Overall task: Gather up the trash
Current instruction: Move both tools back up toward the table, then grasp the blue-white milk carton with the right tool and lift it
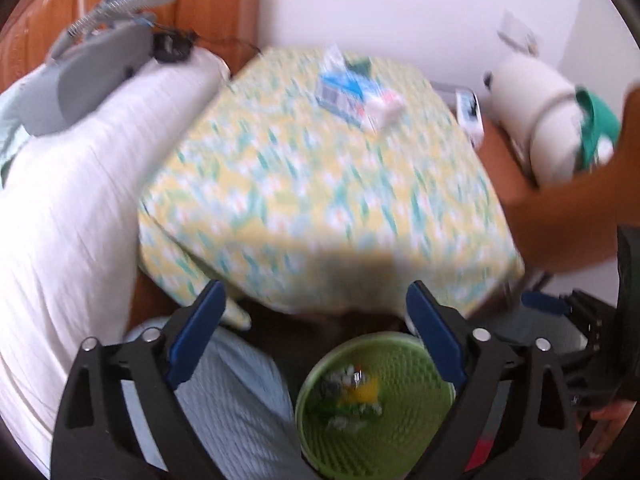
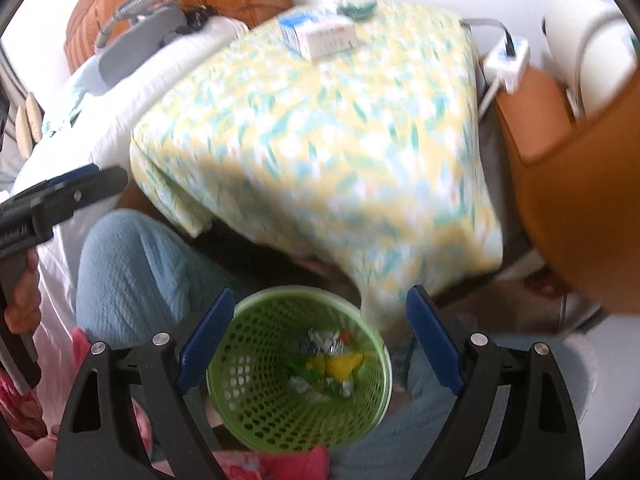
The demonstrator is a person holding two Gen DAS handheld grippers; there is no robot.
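Both my tools hang over the round green perforated plastic basket (image 2: 298, 368), which stands on the floor between my knees in light blue ribbed trousers (image 2: 132, 276). My left gripper (image 1: 316, 344) has its blue-padded jaws spread wide with nothing between them; my right gripper (image 2: 320, 344) is likewise spread wide and empty. Inside the basket lies the collected trash, a small heap of crumpled wrappers (image 2: 332, 364) in yellow, white and green, blurred so that I cannot tell single pieces apart.

Just beyond the basket rises a table draped in a yellow cloth with a green and white flower print (image 1: 320, 184); its hanging edge comes down close over the basket's far rim. On the far part of the cloth sits a blue and white carton (image 2: 296, 32) touching a white box with small markings (image 2: 332, 38), and a small dark green object (image 2: 358, 10) lies just behind them.

To the left a white ribbed bedcover (image 1: 72, 208) fills the side, and on it rests a grey moulded device with a coiled hose (image 1: 96, 72). Behind that stands an orange wooden panel (image 1: 208, 4). To the right an orange-brown curved chair back (image 2: 576, 200) crowds in near the table, with a white roll (image 1: 532, 108) and a white plug adaptor (image 2: 508, 60) behind it. Pink cloth (image 2: 272, 464) lies at the basket's near side.
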